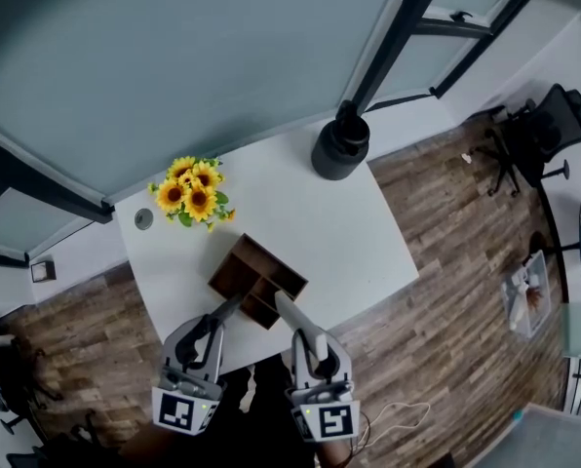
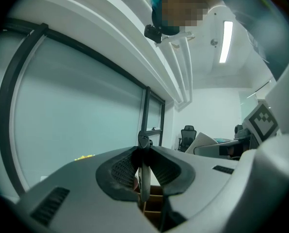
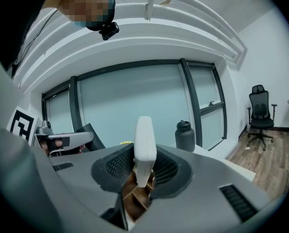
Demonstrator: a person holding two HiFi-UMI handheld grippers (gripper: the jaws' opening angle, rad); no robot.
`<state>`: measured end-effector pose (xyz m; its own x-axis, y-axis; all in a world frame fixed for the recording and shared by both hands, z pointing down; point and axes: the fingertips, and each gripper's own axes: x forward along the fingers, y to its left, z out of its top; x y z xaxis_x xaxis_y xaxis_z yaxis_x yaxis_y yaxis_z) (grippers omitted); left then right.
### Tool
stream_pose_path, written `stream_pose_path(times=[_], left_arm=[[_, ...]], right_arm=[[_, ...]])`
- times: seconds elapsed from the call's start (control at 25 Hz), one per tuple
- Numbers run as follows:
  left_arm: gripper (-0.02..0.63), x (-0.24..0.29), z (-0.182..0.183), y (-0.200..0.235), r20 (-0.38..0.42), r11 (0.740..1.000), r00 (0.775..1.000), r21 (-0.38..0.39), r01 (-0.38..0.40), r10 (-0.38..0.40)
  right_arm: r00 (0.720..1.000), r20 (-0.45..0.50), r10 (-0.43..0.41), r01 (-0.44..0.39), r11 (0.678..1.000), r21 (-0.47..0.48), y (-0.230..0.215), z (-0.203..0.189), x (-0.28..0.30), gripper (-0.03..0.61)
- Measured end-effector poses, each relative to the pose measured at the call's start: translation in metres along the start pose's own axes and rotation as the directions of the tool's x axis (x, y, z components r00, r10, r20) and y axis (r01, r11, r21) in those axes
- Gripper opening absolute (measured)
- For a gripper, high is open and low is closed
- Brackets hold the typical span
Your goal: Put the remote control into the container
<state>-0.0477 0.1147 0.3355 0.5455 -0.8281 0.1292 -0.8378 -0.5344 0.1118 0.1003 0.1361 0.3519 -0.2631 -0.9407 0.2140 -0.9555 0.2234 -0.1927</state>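
A white counter (image 1: 339, 232), seen from above, carries a divided wooden container (image 1: 234, 271) near its front edge. A bunch of sunflowers (image 1: 193, 191) stands behind it and a black bottle (image 1: 341, 144) at the far corner. The left tool (image 1: 230, 310) pinches a slim dark remote control (image 2: 143, 171) edge-on. The right tool (image 1: 289, 315) pinches a white remote control (image 3: 145, 144). Both remotes reach the container's near edge, side by side, neither inside a compartment.

Two remotes: one dark remote (image 1: 230, 307), one white remote (image 1: 287, 312). One container (image 1: 256, 279), one bottle (image 1: 341, 147), one flower bunch (image 1: 195, 193), one table (image 1: 349, 232).
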Motion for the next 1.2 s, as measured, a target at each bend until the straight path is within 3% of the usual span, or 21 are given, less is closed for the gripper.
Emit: stream_pose_path(times=[1.2], left_arm=[[0.078, 0.026, -0.028, 0.003, -0.052, 1.000, 0.999, -0.024, -0.005, 0.004]], right_arm=[[0.999, -0.038, -0.005, 0.006, 1.000, 0.009, -0.033, -0.027, 0.046, 0.092]])
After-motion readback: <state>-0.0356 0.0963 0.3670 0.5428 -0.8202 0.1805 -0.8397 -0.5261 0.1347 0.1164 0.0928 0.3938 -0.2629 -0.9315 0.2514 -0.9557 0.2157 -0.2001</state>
